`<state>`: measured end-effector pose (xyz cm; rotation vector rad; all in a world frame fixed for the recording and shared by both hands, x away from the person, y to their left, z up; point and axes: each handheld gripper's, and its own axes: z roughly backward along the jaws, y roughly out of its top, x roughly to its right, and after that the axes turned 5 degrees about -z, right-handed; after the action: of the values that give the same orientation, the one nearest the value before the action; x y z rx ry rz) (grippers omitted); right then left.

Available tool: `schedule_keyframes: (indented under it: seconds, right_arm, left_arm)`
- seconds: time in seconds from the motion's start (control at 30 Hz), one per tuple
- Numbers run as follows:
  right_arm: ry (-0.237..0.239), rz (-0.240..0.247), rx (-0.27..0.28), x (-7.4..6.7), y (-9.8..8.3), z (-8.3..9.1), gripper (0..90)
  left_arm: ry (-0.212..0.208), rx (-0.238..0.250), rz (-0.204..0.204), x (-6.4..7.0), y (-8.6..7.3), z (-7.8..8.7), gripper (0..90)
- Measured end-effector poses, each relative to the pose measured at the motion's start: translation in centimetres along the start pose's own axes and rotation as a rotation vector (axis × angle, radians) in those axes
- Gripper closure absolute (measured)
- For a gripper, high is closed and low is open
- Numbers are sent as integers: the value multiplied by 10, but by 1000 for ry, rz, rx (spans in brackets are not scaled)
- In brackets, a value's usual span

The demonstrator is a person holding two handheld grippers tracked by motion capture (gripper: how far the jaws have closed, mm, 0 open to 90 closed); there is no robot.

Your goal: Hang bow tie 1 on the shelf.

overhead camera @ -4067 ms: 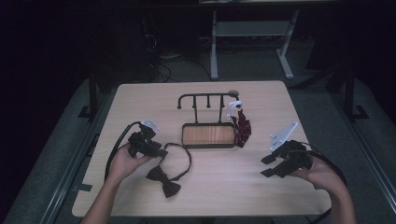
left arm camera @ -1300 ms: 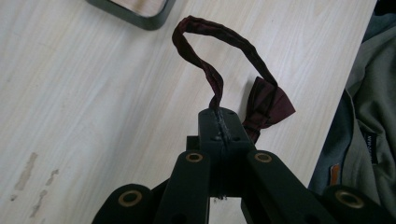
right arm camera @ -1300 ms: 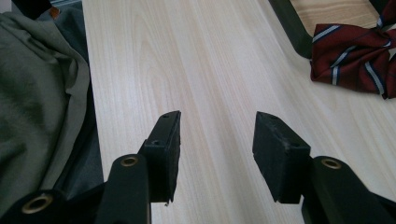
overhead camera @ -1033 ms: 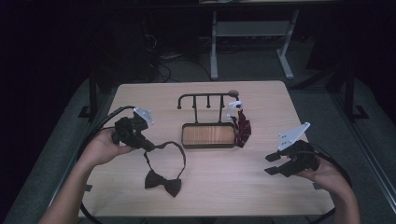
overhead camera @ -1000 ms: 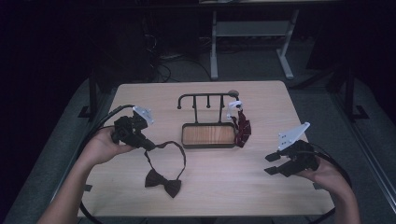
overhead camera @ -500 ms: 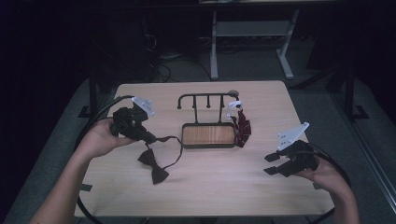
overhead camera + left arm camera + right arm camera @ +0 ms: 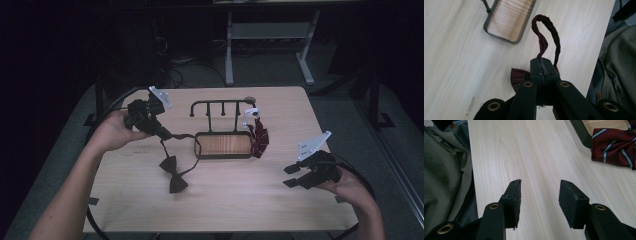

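Observation:
A dark maroon bow tie (image 7: 172, 172) hangs by its neck strap (image 7: 546, 37) from my left gripper (image 7: 162, 132), which is shut on the strap above the table's left half. The bow itself dangles just over or on the wood; I cannot tell which. In the left gripper view the strap loops up out of the pinched jaws. A small rack with a wooden base (image 7: 223, 145) and a hook bar (image 7: 220, 104) stands mid-table. A striped red bow tie (image 7: 260, 137) hangs at its right end. My right gripper (image 7: 291, 176) rests open over bare wood at the right, nothing between its jaws (image 7: 540, 192).
The table (image 7: 250, 205) has bare wood in front of the rack and between the two hands. A metal stand (image 7: 267, 45) and cables sit on the dark floor behind the table. Olive cloth (image 7: 444, 165) lies past the table's edge by the right gripper.
My left gripper has risen and moved toward the back of the table, lifting the dark bow tie by its strap so it hangs. The right gripper has stayed put.

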<state>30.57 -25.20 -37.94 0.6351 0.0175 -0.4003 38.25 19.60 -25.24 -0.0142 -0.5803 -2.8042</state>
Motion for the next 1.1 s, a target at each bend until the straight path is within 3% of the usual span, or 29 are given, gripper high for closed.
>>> schedule_keyframes:
  seconds: [0.23, 0.4, 0.83, 1.1]
  right_arm:
    - [3, 7, -4, 1, -1, 0, 522]
    - [5, -4, 1, 3, -3, 1, 521]
    - [7, -8, -4, 3, -4, 0, 521]
    - [9, -9, -3, 2, -3, 0, 521]
  left_arm:
    - [9, -21, 11, -14, 14, 4, 897]
    - [24, 1, 23, -23, 20, 9, 897]
    - [41, -3, 36, -38, 34, 18, 896]
    - [57, -3, 74, -50, 36, 21, 896]
